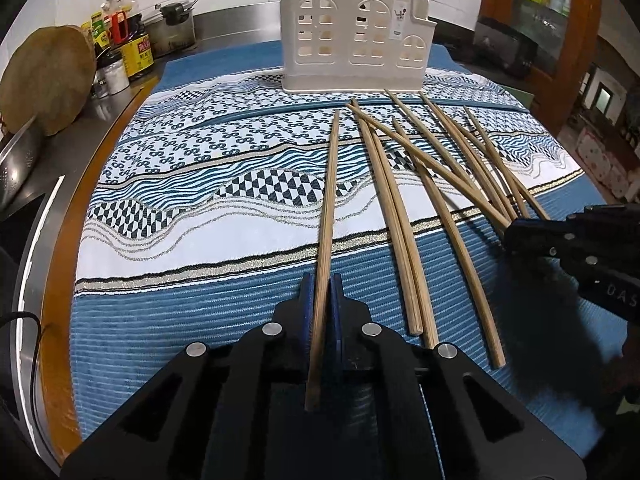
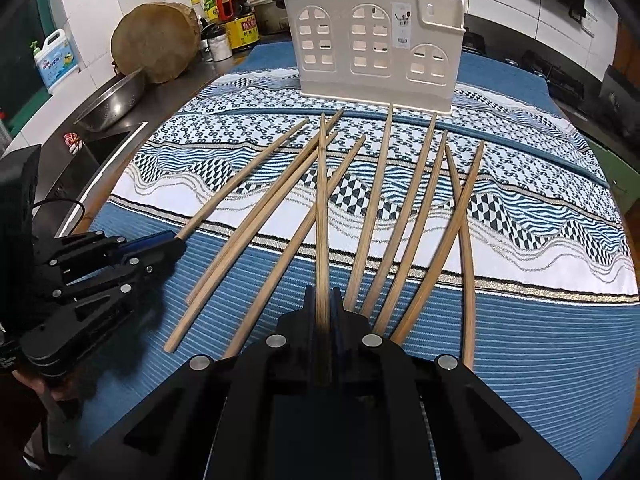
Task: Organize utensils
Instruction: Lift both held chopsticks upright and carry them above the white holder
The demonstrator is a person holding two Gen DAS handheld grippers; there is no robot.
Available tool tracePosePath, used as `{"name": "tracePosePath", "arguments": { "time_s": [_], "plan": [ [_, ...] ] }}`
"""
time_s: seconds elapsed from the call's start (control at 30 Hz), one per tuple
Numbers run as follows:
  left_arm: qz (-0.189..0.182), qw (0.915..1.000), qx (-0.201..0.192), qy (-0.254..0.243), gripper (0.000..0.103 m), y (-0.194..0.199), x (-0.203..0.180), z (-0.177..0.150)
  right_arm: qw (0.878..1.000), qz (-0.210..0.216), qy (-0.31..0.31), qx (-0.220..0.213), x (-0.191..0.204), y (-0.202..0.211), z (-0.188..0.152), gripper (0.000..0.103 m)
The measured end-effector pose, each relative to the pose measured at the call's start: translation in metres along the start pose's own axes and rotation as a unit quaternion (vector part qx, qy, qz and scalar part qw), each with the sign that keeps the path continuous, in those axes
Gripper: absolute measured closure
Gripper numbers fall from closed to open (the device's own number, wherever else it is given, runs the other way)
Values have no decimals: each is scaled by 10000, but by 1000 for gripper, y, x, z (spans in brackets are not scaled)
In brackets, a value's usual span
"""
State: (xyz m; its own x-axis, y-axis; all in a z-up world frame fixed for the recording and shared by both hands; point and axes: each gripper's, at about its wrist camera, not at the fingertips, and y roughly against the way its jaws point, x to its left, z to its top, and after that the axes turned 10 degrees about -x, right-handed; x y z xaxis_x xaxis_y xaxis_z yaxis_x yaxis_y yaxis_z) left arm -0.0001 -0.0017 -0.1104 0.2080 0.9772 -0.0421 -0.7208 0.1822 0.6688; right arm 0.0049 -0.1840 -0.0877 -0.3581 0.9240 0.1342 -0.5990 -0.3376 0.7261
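As each chopstick is light, stiff, smooth bamboo, my left claw [image 1: 320, 280] pinches one [image 1: 329, 200] by its near end. My right claw [image 2: 323, 294] grips another [image 2: 322, 216] the same way; both may swing, so grip w/ care.

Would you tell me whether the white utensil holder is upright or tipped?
Upright: the white utensil holder stands on its base on the cloth.
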Motion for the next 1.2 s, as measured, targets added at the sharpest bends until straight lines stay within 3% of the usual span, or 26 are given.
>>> {"name": "tracePosePath", "arguments": {
  "time_s": [0.5,0.7,1.2],
  "plan": [
    [-374,9978,-293,466,98,25,8,22,9973,14,-50,-728,-5,51,33,96],
    [-408,9948,-795,491,98,47,4,48,9921,111,-198,-1233,-12,80,62,96],
    [-468,9875,-1423,480,98,62,12,129,9785,129,-83,-2057,-43,125,153,96]
  ]
}}
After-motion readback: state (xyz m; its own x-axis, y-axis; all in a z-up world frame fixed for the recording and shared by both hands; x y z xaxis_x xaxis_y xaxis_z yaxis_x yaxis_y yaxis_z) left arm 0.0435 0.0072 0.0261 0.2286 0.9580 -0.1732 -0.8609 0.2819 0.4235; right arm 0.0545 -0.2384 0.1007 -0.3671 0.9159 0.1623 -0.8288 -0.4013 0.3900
